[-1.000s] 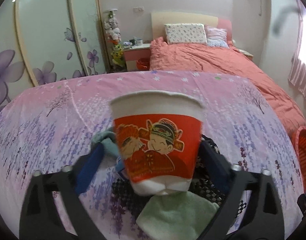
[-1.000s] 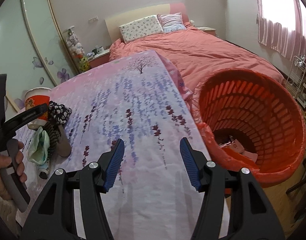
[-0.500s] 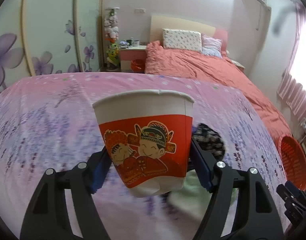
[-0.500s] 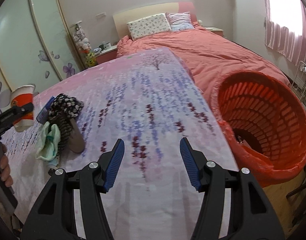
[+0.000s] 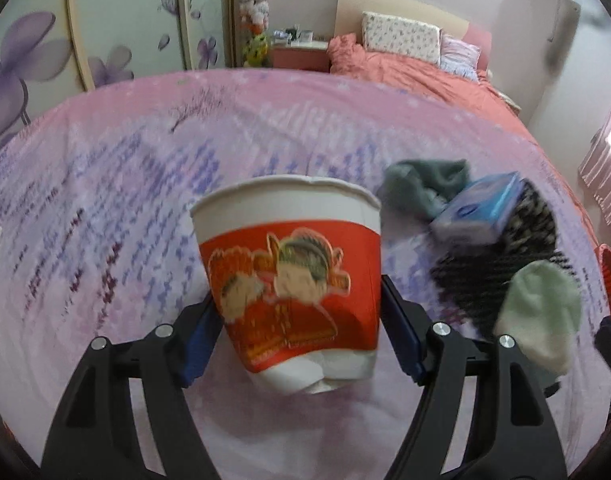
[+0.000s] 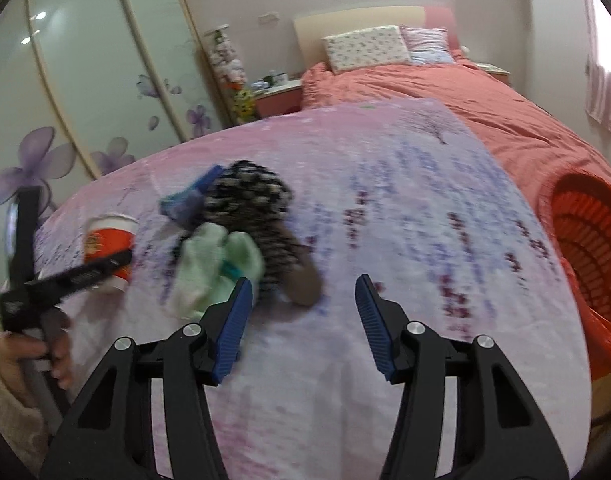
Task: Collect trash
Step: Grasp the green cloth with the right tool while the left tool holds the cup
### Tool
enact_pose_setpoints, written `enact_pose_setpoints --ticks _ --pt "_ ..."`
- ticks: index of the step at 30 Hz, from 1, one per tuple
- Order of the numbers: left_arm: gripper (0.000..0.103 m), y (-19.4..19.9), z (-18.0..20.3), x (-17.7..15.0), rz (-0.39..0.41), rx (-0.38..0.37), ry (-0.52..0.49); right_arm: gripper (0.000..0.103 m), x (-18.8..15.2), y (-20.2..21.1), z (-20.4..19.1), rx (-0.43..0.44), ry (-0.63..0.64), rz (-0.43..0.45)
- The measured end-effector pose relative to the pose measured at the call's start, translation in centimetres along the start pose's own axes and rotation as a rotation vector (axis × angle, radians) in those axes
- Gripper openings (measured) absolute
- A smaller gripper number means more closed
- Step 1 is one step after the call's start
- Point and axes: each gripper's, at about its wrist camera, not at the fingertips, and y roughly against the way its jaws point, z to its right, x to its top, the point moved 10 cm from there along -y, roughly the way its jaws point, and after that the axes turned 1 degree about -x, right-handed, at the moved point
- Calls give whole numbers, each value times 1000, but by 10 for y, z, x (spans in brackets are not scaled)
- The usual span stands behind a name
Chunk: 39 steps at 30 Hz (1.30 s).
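Between my left tongs [image 5: 297,332] sits the paper cup [image 5: 293,280], red and white with cartoon people on it. It is trash, so I think it has to go in the orange basket [image 6: 585,248], which stands off the edge of the worktop [image 6: 405,208] at about 3 o'clock in my right view. The cup is well apart from it, way over at 9 o'clock.

To do this well, I should squeeze softly. The cup is thin paper and its bottom already looks a bit crushed, so a hard squeeze could fold it and a loose one could drop it. I should keep it upright in case something is left inside. I should carry it high over the pile of socks [image 6: 213,264] and the blue box [image 5: 477,212] so I do not knock them. Then I let go only when the cup is right above the basket.

My left tongs are clamped on the cup, one blue pad on each side, down low on it. My right tongs [image 6: 301,324] are wide apart. They hold nothing and touch nothing. They hang over the pink flowery cloth, just beside the pale green sock.
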Motion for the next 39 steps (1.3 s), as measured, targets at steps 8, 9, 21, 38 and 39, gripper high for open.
enact_pose_setpoints --ticks 8,9,21,38,39 --pt "72 -6 -6 -3 19 0 -15 43 -4 -17 -50 77 63 -42" --pt "72 -5 -7 -3 20 -3 -11 39 -6 -22 -54 79 70 -52" --pt "72 -5 -9 -4 13 11 -21 7 14 -7 -41 34 53 38" --pt "74 -8 -3 -4 4 27 -41 60 13 -12 87 -169 -175 -10" --pt "74 -8 -3 -4 4 27 -41 63 11 -15 84 -166 -168 -20"
